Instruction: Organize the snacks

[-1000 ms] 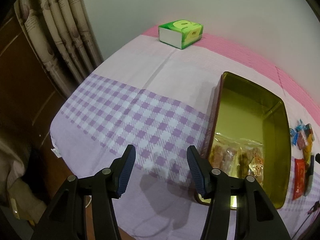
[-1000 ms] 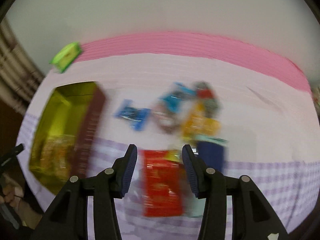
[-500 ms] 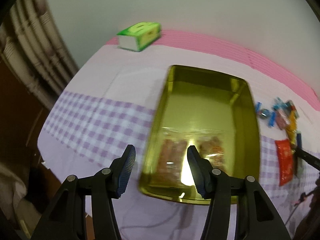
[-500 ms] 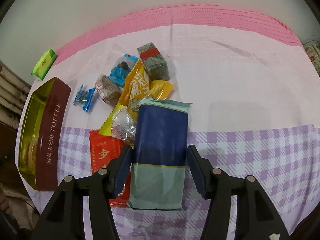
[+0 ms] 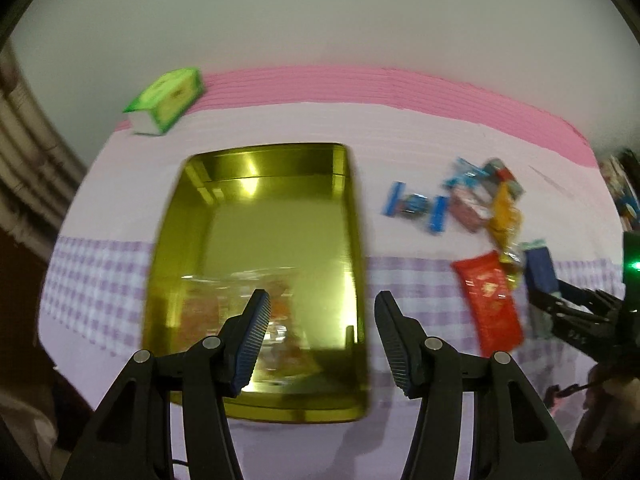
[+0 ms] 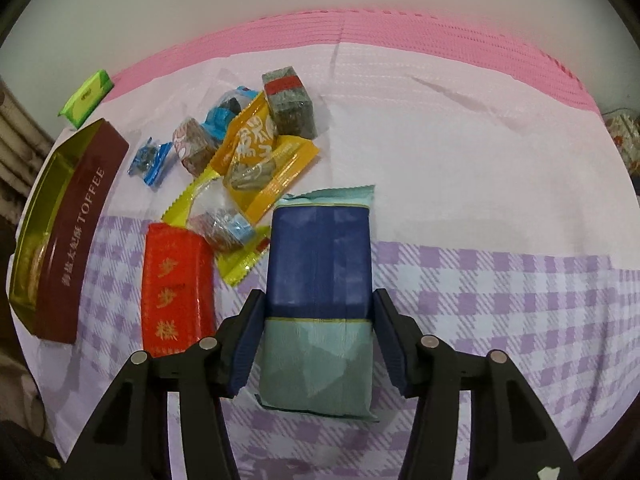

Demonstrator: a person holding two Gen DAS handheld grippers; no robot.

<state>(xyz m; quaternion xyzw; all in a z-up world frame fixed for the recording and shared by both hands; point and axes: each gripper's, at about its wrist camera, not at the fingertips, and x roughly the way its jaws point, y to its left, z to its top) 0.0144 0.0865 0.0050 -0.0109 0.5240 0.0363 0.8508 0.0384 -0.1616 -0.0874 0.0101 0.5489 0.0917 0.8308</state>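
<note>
Black angular gripper [image 6: 318, 340] arms with silver screws [image 6: 207, 343] and ribbed dark-blue finger pads [image 5: 254, 344].

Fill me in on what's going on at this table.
A person with a claw in each hand is sorting snacks into a gold tin. The right claw has just been closing around a blue packet and its pads now meet the packet's sides. The left claw hangs open and empty over the tin, which already holds some wrapped snacks.

My left-wrist view looks steeply down over the gold tin [image 5: 256, 280]; right-wrist sits close above the snack pile [image 6: 248, 160]. Both share tin and pile.
</note>
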